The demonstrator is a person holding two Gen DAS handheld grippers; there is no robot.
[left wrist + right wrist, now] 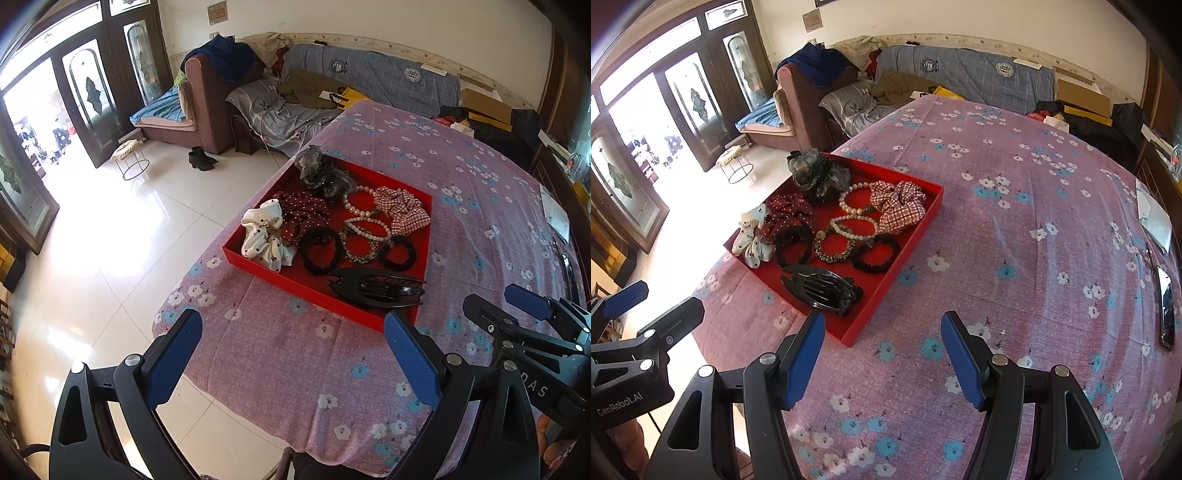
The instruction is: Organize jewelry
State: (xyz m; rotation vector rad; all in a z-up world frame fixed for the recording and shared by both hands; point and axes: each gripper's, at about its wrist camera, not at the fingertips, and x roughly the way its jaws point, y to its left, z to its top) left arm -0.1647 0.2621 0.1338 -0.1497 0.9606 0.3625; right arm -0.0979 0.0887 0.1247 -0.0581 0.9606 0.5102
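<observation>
One phone (1166, 308) right of tray (886, 295)

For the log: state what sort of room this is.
Probably a home living room: a cluttered sofa, glazed wooden doors opening outside, and a cloth-covered table holding a red tray of hair accessories.

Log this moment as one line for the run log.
left tongs open, empty | right tongs open, empty | red tray full | black claw clip nearest

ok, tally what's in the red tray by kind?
In the red tray:
Fabric scrunchies: 4 (grey, dotted maroon, white, plaid)
Thin hair ties: 3 (black, leopard, black)
Bead bracelets: 2 ()
Black hair claw: 1
Total: 10
</observation>
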